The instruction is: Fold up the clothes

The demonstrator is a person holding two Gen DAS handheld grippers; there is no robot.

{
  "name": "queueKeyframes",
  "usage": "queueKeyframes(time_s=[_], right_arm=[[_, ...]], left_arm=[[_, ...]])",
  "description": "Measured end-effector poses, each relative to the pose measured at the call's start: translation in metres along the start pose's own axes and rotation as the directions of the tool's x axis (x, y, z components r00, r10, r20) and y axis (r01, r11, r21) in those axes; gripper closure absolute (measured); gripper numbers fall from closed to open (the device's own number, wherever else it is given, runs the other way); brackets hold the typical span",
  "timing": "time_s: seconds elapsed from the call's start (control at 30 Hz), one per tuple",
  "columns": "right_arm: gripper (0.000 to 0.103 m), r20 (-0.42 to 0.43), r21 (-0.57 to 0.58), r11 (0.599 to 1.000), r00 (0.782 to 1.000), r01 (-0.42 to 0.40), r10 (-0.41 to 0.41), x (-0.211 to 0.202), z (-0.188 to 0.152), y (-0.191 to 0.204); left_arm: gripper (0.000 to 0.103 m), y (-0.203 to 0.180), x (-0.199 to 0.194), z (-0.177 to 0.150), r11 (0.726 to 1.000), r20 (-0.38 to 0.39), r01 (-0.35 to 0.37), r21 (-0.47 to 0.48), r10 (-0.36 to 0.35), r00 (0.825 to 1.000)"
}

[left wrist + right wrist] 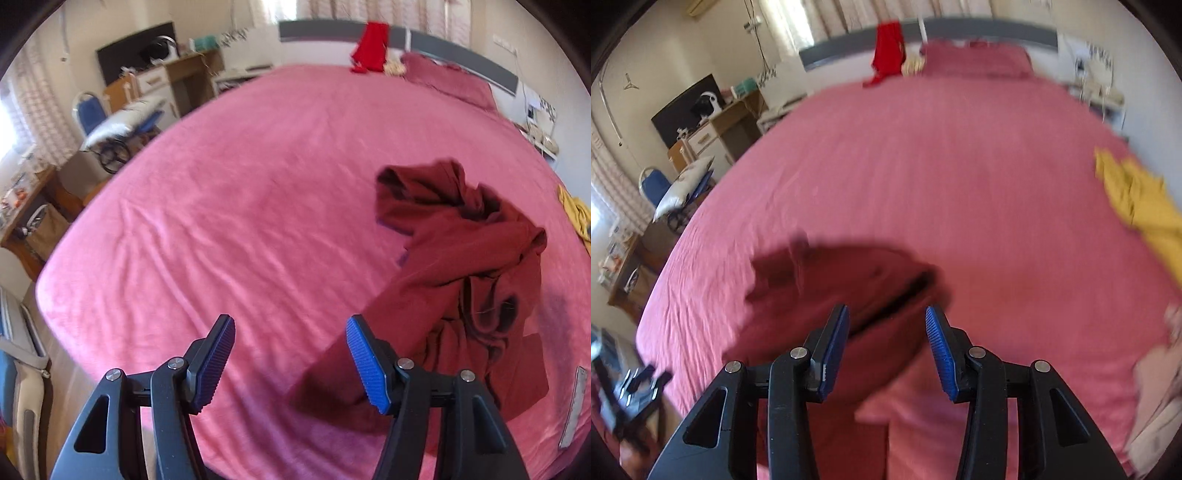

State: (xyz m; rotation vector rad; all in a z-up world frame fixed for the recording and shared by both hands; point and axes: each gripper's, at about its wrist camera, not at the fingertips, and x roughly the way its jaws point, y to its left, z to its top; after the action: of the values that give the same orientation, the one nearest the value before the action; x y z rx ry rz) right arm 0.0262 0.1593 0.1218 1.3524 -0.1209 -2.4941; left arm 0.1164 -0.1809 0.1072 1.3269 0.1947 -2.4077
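The left tongs [291,360] are seen spread wide above the bed [240,206], with nothing between the ribbed blue pads [369,369]; only the pink cover is framed in the gap. The right tongs [886,350] are shown partly open, and no cloth is gripped; the dark red garment [842,295] is seen beyond and below the pads, though contact cannot be judged through the blur.

The garment [461,266] is shown as a crumpled, soft maroon heap with deep folds and dark hollows, laid near the bed's near edge, toward the right side in the left wrist view. One long flat part is stretched toward the near edge, passing behind the right-hand pad.

The bed cover is rendered as a velvety pink fabric, finely wrinkled toward the left edge. A rumpled yellow cloth [1141,206] is seen at the bed's right edge. A bright red cloth [369,46] is hung at the far edge, against the grey headboard [461,48], beside a pink pillow [447,79].
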Motion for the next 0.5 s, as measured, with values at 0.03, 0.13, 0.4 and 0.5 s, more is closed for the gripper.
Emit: queueKeyframes(time_s=[0.03, 0.13, 0.4, 0.5], right_arm=[[0.057, -0.021, -0.008, 1.000, 1.000, -0.015, 0.015, 0.004, -0.012, -0.001], [0.049, -0.071, -0.024, 0.995, 0.993, -0.100, 0.099, 0.016, -0.027, 0.014], [0.048, -0.193, -0.022, 0.936, 0.920, -0.351, 0.340, 0.060, -0.026, 0.087], [0.048, -0.261, 0.003, 0.890, 0.859, -0.455, 0.440, 0.084, -0.020, 0.132]], left_arm=[[0.039, -0.007, 0.008, 0.003, 1.000, -0.008, 0.008, 0.007, -0.008, 1.000], [0.039, -0.029, 0.030, 0.016, 0.999, 0.007, -0.017, 0.045, 0.016, 1.000], [0.039, -0.039, 0.078, 0.015, 0.984, -0.033, -0.125, 0.130, 0.131, 0.991], [0.039, -0.017, 0.072, 0.004, 0.988, -0.038, -0.137, 0.071, 0.140, 0.989]])
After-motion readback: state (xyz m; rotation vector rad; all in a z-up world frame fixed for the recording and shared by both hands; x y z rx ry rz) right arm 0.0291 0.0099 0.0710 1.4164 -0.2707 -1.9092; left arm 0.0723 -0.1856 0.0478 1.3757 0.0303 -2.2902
